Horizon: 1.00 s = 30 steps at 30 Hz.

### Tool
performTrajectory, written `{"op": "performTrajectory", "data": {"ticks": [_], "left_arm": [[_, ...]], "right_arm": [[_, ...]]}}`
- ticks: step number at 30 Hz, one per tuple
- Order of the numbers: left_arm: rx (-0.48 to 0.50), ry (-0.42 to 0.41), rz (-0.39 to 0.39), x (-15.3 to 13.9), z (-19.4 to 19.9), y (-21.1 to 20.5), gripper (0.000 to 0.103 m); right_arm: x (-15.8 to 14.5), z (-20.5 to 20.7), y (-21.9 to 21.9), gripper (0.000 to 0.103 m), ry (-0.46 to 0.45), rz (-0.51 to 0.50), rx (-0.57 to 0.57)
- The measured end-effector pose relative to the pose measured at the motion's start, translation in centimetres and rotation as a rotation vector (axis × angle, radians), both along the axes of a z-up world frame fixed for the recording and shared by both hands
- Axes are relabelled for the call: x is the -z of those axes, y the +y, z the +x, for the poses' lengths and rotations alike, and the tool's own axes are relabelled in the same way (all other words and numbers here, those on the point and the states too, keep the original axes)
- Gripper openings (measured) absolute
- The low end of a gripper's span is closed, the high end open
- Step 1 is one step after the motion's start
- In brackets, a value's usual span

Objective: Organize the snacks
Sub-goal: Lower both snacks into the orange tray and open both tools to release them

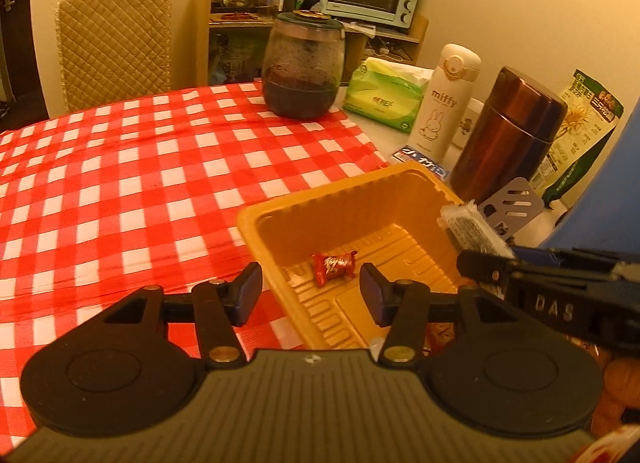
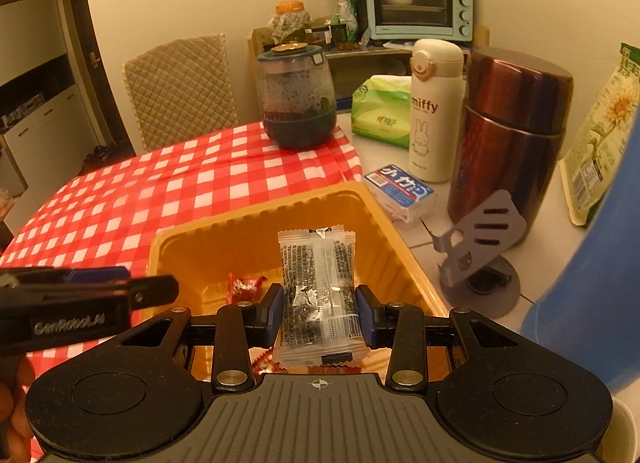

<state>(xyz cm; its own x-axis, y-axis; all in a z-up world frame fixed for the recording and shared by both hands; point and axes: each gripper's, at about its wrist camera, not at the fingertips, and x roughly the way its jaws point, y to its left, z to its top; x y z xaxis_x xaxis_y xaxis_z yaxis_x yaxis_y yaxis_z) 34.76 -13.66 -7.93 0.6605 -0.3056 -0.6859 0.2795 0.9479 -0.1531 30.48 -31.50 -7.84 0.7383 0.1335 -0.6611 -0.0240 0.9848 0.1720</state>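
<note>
left gripper (image 1: 311,290) angled downward, jaws apart and empty; right gripper (image 2: 319,313) angled downward, clamped on a packet.

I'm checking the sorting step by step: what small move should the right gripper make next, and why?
Probably lower a little and open. The right gripper is shut on a clear snack packet already over the orange tray, where a red candy lies; the left gripper is open and empty.

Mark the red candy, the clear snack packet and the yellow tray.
red candy (image 1: 334,265), left wrist view, middle of its wrapper
clear snack packet (image 2: 316,263), right wrist view, printed upper half
yellow tray (image 2: 256,209), right wrist view, far rim
</note>
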Motion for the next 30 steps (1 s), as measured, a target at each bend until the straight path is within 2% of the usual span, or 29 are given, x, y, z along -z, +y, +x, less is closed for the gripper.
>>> {"op": "performTrajectory", "data": {"ticks": [2,12,16,17,19,22,30], "left_arm": [[-0.008,-0.001,0.004,0.0,0.0,0.3,0.055],[-0.033,0.003,0.005,0.1,-0.2,1.3,0.06],[-0.046,0.0,0.002,0.1,-0.3,1.8,0.068],[-0.05,-0.001,0.002,0.1,-0.4,1.8,0.072],[-0.057,-0.006,0.002,0.0,-0.6,2.0,0.078],[-0.069,-0.011,0.007,0.0,-0.9,2.3,0.085],[-0.085,-0.011,0.02,0.1,-1.8,2.2,0.095]], "right_arm": [[-0.1,0.5,0.2,0.039,-0.002,0.001,-0.005],[-0.1,2.2,0.6,0.039,0.008,0.005,-0.016],[0.1,2.7,0.3,0.039,-0.001,0.081,-0.042],[0.0,2.7,0.3,0.04,-0.004,0.095,-0.043],[-0.1,2.5,-0.1,0.063,-0.021,0.097,-0.021],[-0.2,2.0,-0.8,0.064,-0.024,0.111,0.008],[-0.6,0.5,-1.4,0.064,-0.018,0.085,0.037]]}}
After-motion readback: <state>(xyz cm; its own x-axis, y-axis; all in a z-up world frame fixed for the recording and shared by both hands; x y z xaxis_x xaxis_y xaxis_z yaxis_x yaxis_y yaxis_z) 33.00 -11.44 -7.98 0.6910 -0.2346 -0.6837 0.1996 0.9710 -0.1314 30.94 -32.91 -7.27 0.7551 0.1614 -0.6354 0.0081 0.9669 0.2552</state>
